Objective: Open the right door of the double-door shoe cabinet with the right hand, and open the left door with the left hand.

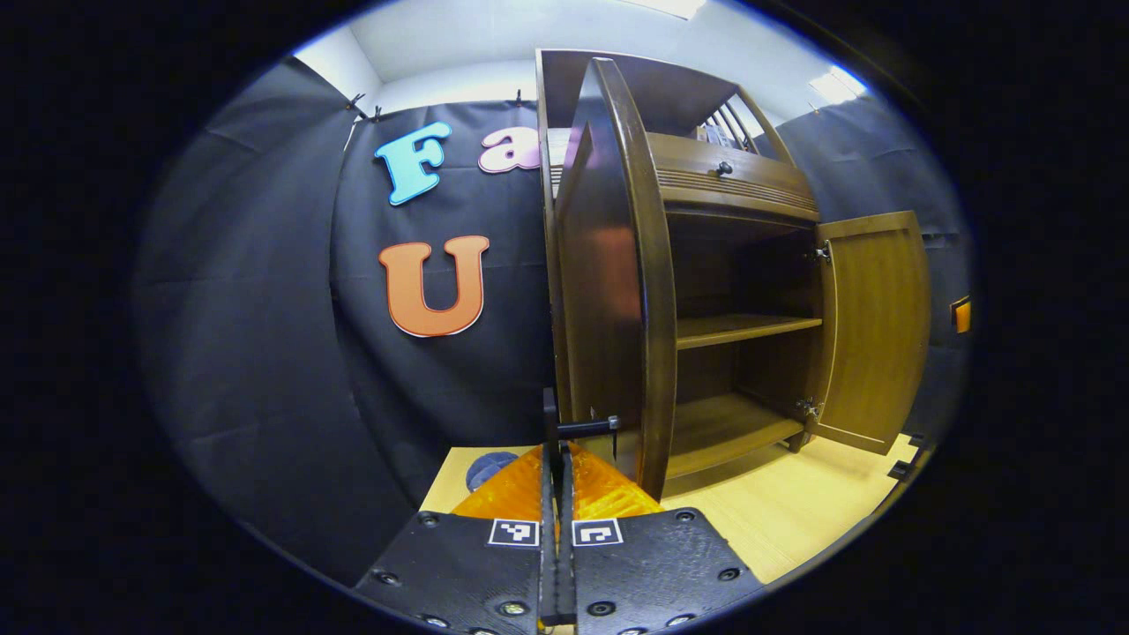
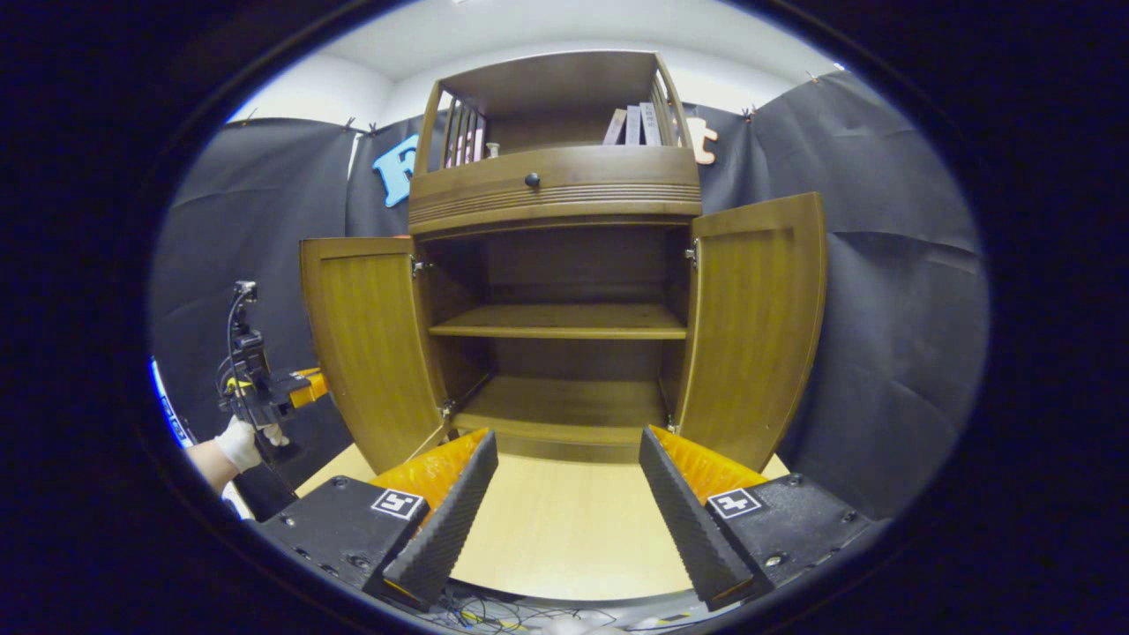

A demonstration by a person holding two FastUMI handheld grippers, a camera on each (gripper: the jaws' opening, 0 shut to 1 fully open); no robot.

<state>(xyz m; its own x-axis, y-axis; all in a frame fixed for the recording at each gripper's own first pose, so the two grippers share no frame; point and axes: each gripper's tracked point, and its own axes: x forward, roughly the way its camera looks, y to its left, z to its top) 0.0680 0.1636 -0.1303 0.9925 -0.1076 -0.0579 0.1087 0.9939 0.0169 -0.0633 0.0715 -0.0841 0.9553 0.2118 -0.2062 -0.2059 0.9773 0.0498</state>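
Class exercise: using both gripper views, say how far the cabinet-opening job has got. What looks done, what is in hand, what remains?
Done: the right door and the left door both stand swung wide, baring the shelves. In hand: the left gripper, fingers closed together, sits at the left door's handle; the right gripper is open, holding nothing. Left: apparently only letting go.

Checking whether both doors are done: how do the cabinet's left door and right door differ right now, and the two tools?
The left door has the left tool closed on its handle; the right door stands free of any tool. The left tool's fingers are pressed together, while the right tool hangs wide open, holding nothing, in front of the cabinet. Shared: both doors are swung fully open, baring the shelves.
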